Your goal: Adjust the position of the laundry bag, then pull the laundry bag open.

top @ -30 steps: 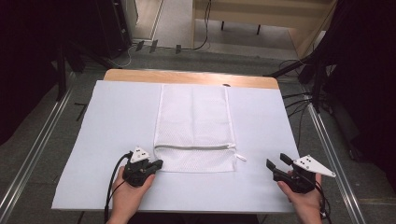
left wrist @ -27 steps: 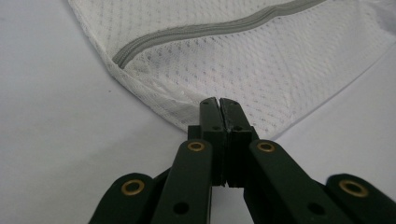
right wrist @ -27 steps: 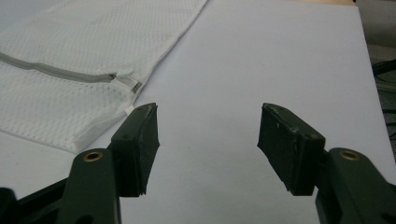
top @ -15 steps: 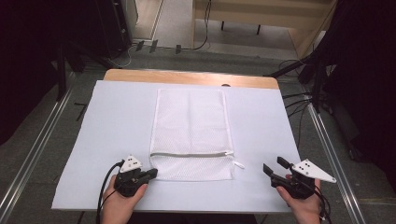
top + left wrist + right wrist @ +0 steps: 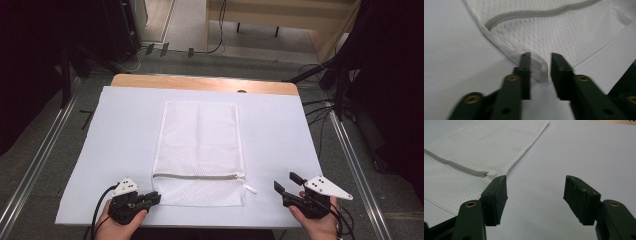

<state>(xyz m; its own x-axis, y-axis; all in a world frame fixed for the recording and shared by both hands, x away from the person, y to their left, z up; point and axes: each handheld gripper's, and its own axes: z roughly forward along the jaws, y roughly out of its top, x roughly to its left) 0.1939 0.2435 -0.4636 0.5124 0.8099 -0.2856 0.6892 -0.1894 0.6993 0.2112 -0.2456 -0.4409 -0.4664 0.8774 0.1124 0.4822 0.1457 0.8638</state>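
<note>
A white mesh zip bag [image 5: 200,150] lies flat on the white sheet [image 5: 280,130], its grey zipper [image 5: 197,176] running across near the near end and its pull tab [image 5: 250,189] sticking out at the right. My left gripper [image 5: 155,197] is at the bag's near left corner. In the left gripper view that corner [image 5: 540,68] curls up between the narrowly parted jaws of the left gripper [image 5: 540,56], with a gap still showing. My right gripper [image 5: 285,181] stands wide open just right of the bag. In the right gripper view nothing lies between the jaws of the right gripper [image 5: 535,182], and the pull tab [image 5: 489,173] is by its left jaw.
The sheet covers a wooden table whose far edge [image 5: 200,82] shows bare. Cables [image 5: 320,107] hang off the right side, and metal rails [image 5: 30,165] run along the floor at both sides.
My left gripper pulled back toward the near edge, then shifted right onto the bag's near left corner with its jaws narrowed. The right gripper drifted slightly nearer, still open.
</note>
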